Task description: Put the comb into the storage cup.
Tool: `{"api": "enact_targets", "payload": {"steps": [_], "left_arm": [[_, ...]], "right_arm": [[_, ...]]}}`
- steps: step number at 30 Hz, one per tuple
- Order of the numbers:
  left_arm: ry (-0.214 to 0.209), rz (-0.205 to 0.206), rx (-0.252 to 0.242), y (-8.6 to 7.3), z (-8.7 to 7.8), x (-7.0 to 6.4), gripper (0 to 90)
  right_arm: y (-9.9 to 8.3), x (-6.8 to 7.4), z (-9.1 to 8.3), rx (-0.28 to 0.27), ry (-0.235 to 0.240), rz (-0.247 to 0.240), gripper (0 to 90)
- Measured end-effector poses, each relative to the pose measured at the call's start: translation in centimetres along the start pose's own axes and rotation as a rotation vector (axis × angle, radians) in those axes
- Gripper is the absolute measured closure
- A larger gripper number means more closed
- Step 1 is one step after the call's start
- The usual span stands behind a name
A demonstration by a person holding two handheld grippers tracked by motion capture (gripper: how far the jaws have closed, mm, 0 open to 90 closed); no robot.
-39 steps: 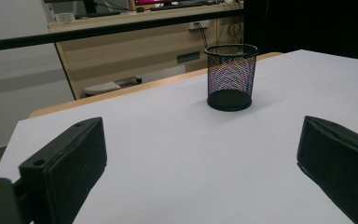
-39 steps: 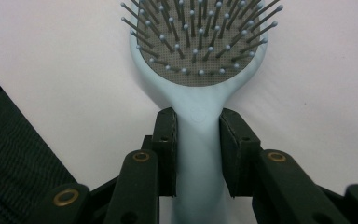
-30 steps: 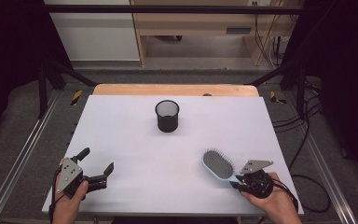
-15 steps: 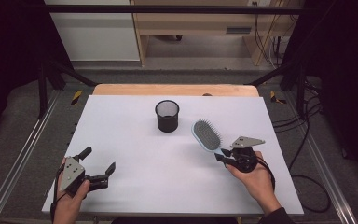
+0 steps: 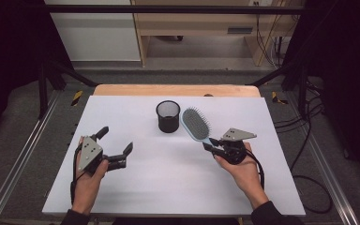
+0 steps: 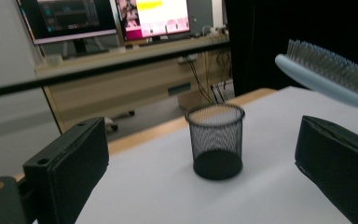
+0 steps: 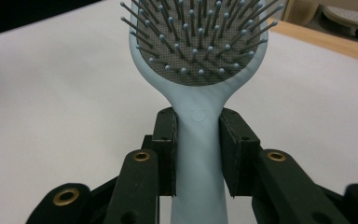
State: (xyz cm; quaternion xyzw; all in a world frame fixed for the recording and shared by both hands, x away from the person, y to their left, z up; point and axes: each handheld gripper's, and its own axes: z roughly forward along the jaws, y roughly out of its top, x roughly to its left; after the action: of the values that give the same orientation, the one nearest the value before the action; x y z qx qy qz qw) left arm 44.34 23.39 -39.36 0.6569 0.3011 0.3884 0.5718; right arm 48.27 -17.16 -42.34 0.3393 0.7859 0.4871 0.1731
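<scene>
light-blue hairbrush [image 7: 198,126], handle clamped between fingers [image 7: 164,154]

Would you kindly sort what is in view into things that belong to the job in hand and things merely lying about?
In the job:
- hairbrush, its handle clamped in the right gripper
- mesh cup, beside the brush head

Just about:
- left gripper, jaws apart, holding nothing
- cables on the floor
- monitors in the background

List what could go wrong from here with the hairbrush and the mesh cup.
The right gripper clamps the hairbrush only at its handle, with the wide head far out, so it might pivot or slip. The mesh cup looks light and stands free; the head could knock it over. The head may also be too wide for the cup.
</scene>
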Motion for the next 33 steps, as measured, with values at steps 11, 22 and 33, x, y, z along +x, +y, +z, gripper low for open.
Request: {"api": "enact_targets", "payload": {"steps": [11, 22, 33], "left_arm": [[-0.089, -0.177, -0.051, 1.6, 2.8, -1.4, 2.7], [-0.164, -0.287, -0.025, 1.4, 2.5, -3.4, 2.8], [-0.252, -0.354, 0.03, 0.7, 3.8, -6.8, 2.1]], "right_arm": [[1.3, 1.2, 0.2, -0.114, 0.017, 0.021, 69.8], [0.3, 3.7, 0.7, -0.116, 0.061, -0.007, 69.8], [0.0, 4.7, 1.3, -0.125, 0.069, -0.015, 69.8]]}}
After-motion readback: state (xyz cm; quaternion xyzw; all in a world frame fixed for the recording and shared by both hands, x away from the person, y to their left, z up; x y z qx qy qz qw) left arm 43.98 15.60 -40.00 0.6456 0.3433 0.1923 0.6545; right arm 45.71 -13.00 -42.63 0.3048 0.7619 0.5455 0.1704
